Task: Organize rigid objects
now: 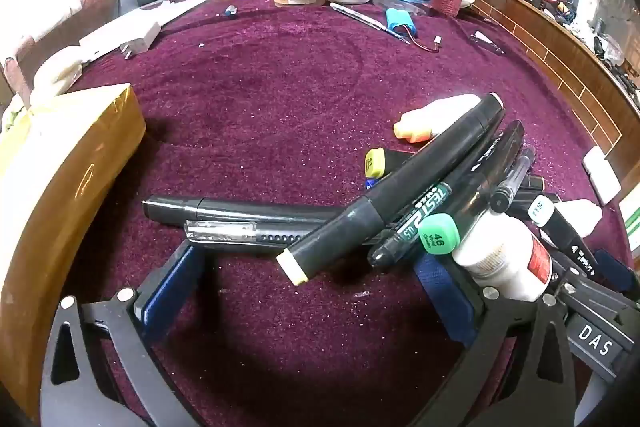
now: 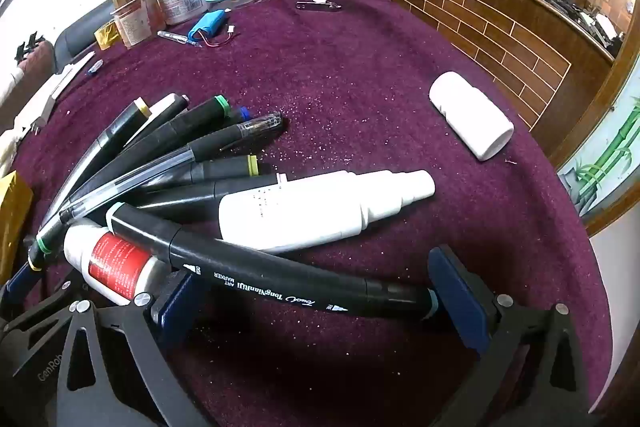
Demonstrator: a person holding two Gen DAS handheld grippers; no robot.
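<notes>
We hold both grippers low and level over the purple velvet tablecloth (image 1: 280,75), side by side. Our left gripper (image 1: 320,291) has its fingers spread wide around a heap of black markers and pens (image 1: 392,183) near the cloth's near edge. Our right gripper (image 2: 320,291), likewise spread, brackets a black art marker (image 2: 272,283) lying crosswise; contact is unclear. A white spray bottle (image 2: 320,211) lies just beyond.

Matt black plastic markers (image 2: 256,269), glossy white bottle (image 2: 316,213), fuzzy maroon cloth (image 1: 280,87).
</notes>
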